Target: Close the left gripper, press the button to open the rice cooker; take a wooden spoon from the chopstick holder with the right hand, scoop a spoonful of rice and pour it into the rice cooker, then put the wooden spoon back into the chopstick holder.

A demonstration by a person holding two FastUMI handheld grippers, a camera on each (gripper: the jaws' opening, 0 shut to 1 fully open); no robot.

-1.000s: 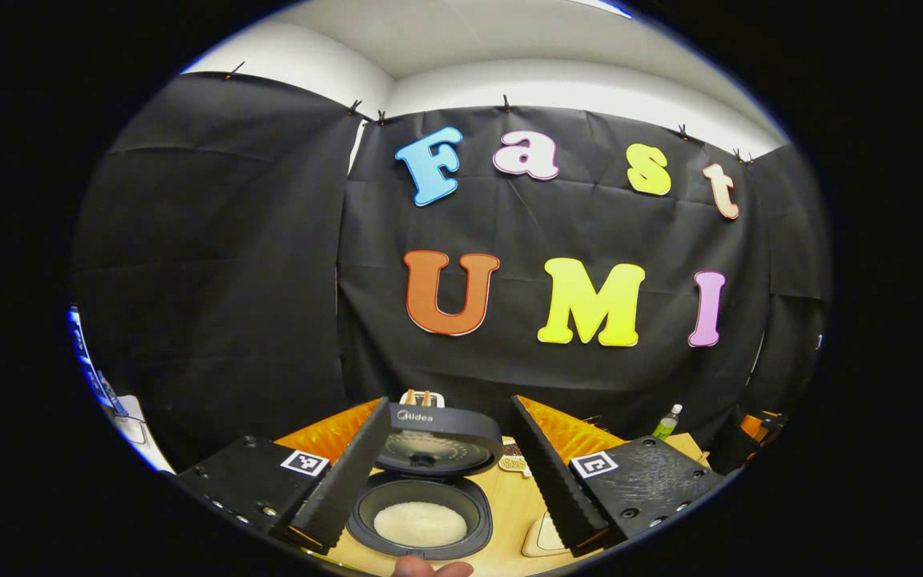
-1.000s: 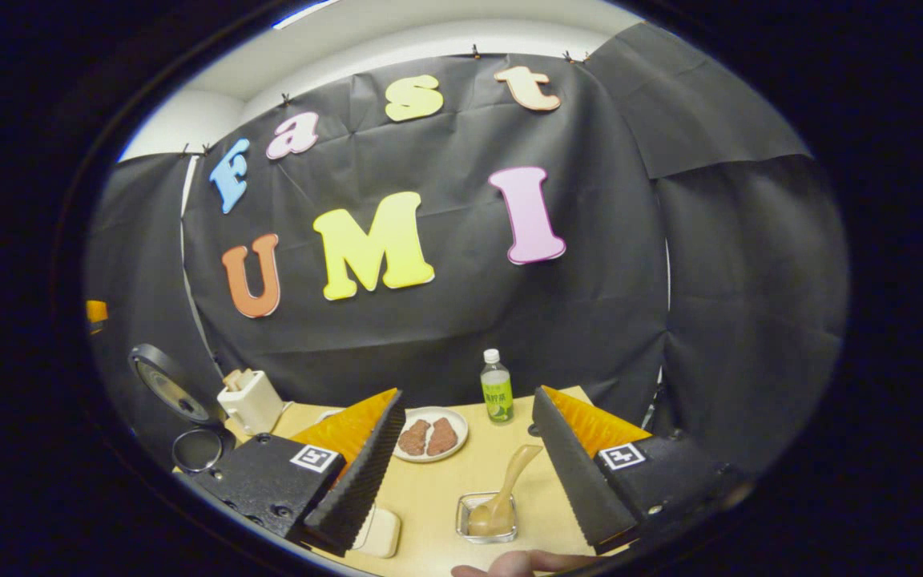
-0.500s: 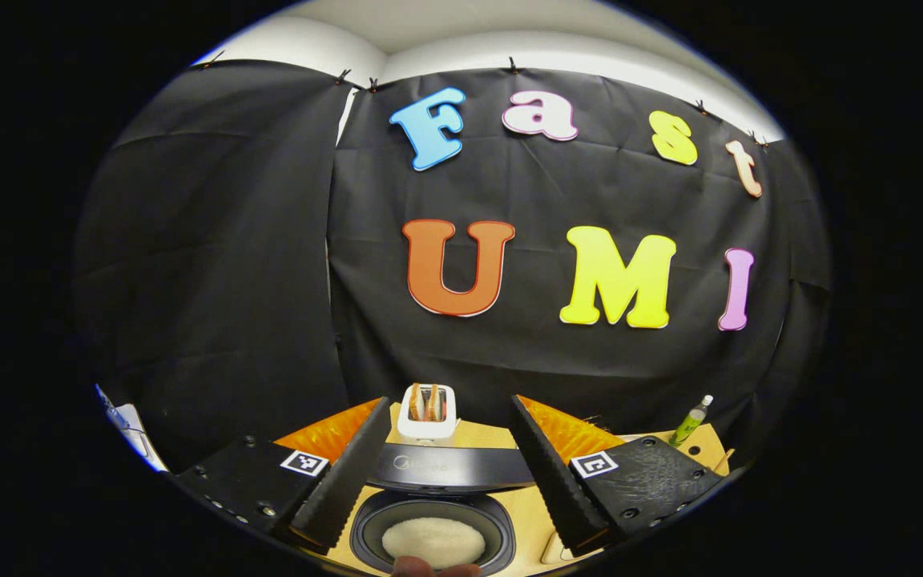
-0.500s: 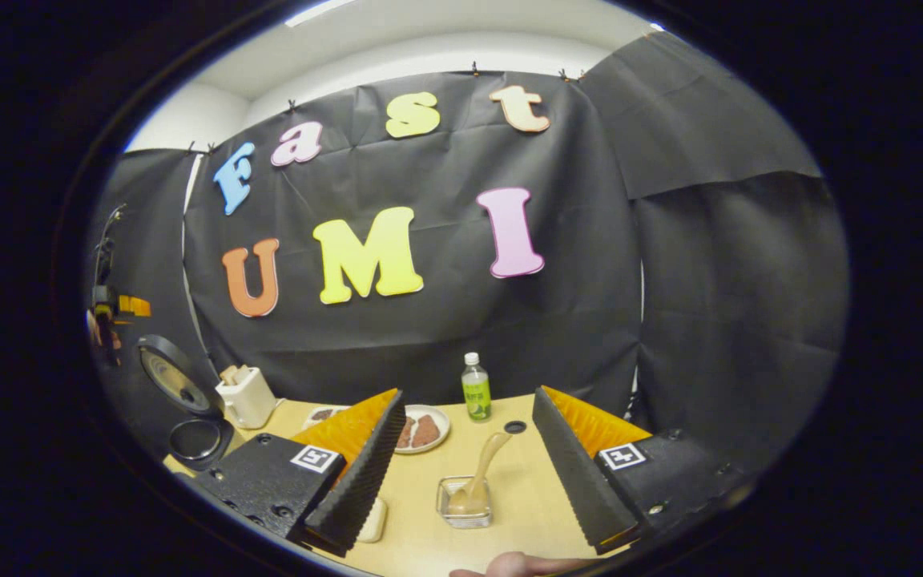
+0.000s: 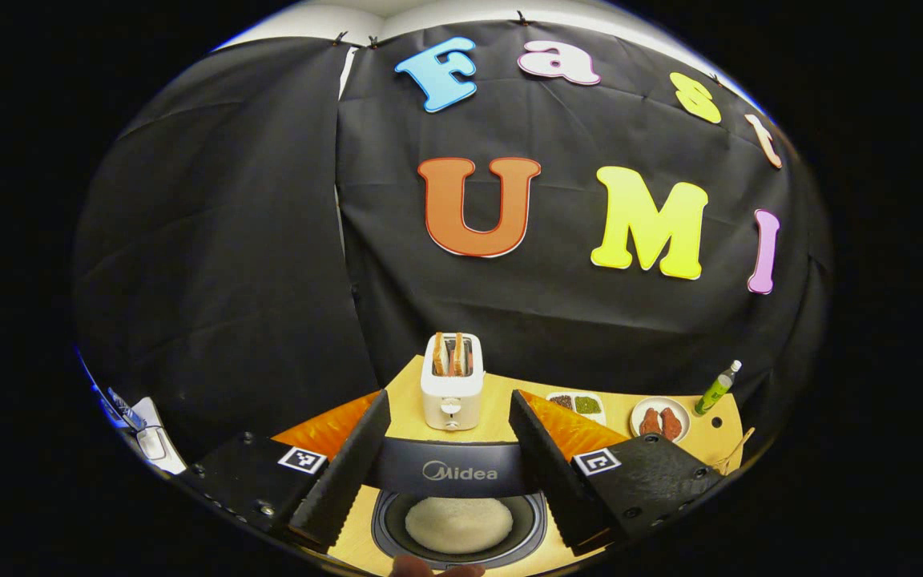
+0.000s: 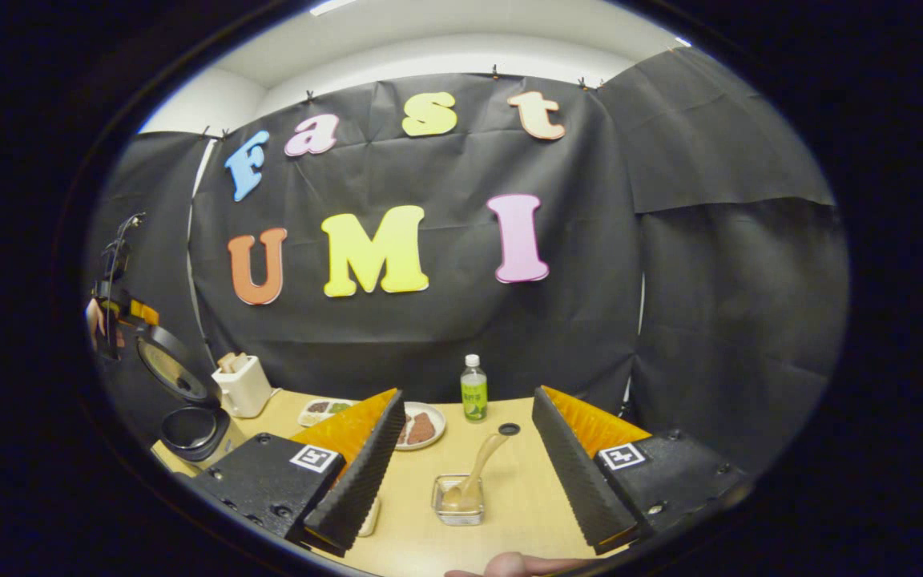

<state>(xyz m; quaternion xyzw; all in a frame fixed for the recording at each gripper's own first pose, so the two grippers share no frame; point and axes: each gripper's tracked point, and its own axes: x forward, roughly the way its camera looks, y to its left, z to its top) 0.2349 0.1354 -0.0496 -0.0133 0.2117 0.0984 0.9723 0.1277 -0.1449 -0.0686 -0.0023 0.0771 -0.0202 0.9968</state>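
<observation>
Your rice cooker [image 5: 459, 513] sits right under the left gripper [image 5: 447, 469], lid [image 5: 452, 471] swung up and standing across the gap between the spread fingers, which hold nothing. The dark inner pot is open to you with a pale mound of rice [image 5: 458, 525] in its middle, and its rim runs close to the near table edge, where a fingertip [image 5: 436, 568] peeks in. In the right gripper view the same cooker [image 6: 194, 429] stands at the far left corner of the table [image 6: 509, 497], lid tilted back.

Your right gripper [image 6: 469, 469] is also spread wide and empty. Between its fingers, out on bare tabletop, the wooden spoon [image 6: 473, 479] leans in a small clear holder [image 6: 457, 510], bowl down, handle slanting up and away. There is open wood all round that holder.

Farther back, a white toaster [image 5: 451, 383] with bread in its slots stands just behind the cooker, then a divided tray [image 5: 576, 404], a plate of meat [image 5: 660, 421] and a green bottle [image 6: 473, 389] along the rear edge. Black cloth closes the booth behind and to both sides
</observation>
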